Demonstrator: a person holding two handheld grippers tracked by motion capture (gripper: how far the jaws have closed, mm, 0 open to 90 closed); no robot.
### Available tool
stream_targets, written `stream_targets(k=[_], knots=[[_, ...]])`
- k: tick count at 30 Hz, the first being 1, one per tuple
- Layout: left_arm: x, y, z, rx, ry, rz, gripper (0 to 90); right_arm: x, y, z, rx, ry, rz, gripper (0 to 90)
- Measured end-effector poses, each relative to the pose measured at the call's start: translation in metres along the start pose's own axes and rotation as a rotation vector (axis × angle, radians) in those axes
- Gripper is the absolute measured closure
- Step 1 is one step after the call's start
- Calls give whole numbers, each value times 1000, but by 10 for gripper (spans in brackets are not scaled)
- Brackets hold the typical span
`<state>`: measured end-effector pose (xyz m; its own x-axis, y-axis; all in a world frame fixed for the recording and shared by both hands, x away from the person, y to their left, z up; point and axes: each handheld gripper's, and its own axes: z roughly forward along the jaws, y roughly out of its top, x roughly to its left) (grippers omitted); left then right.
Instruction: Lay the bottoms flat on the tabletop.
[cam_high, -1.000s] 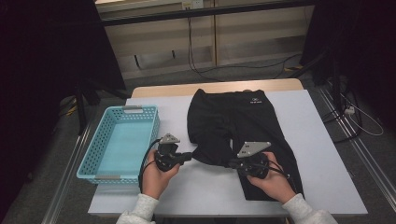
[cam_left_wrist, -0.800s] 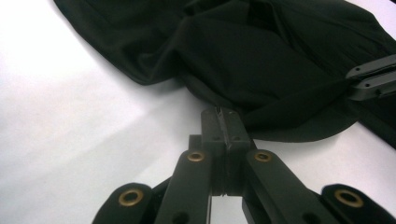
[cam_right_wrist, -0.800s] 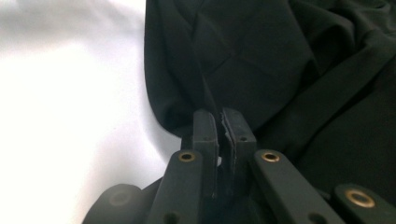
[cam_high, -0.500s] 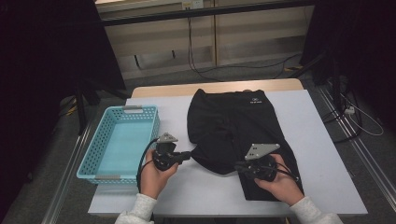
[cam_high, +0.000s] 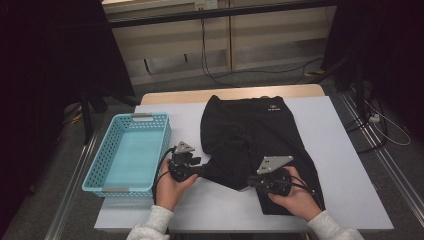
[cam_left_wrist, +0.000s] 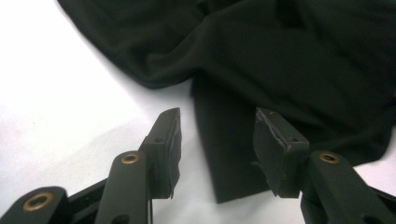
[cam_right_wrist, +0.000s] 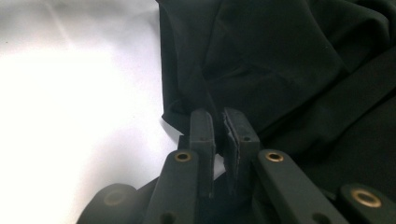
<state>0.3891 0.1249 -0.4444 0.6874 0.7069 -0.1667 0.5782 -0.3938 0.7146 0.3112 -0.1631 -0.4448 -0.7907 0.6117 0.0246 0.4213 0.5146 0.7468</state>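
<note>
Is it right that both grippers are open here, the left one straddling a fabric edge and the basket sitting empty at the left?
Not quite. The right gripper is not open: the right gripper view shows its jaws nearly closed, seemingly pinching a fold of the black garment. The rest holds: the left gripper is open around a fabric edge, and the blue basket sits empty at the left.

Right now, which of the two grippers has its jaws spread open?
The left gripper: its jaws stand wide apart around a flat edge of the black garment. The right gripper has its jaws nearly closed, seemingly pinching a fold of it.
</note>
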Motion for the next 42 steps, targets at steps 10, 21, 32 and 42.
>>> stream_targets(k=[10, 21, 32, 42], knots=[[0, -1, 13, 55, -13, 1, 777, -3, -1, -1, -26, -33, 12, 553], [-5, 0, 2, 73, -42, -32, 894, -12, 1, -11, -95, -87, 70, 489], [-9, -4, -14, 73, -59, -53, 893, -4, 3, 6, -46, -73, 47, 525], [-10, -10, -24, 89, -67, -61, 892, -5, 7, 19, -20, -70, 37, 547]])
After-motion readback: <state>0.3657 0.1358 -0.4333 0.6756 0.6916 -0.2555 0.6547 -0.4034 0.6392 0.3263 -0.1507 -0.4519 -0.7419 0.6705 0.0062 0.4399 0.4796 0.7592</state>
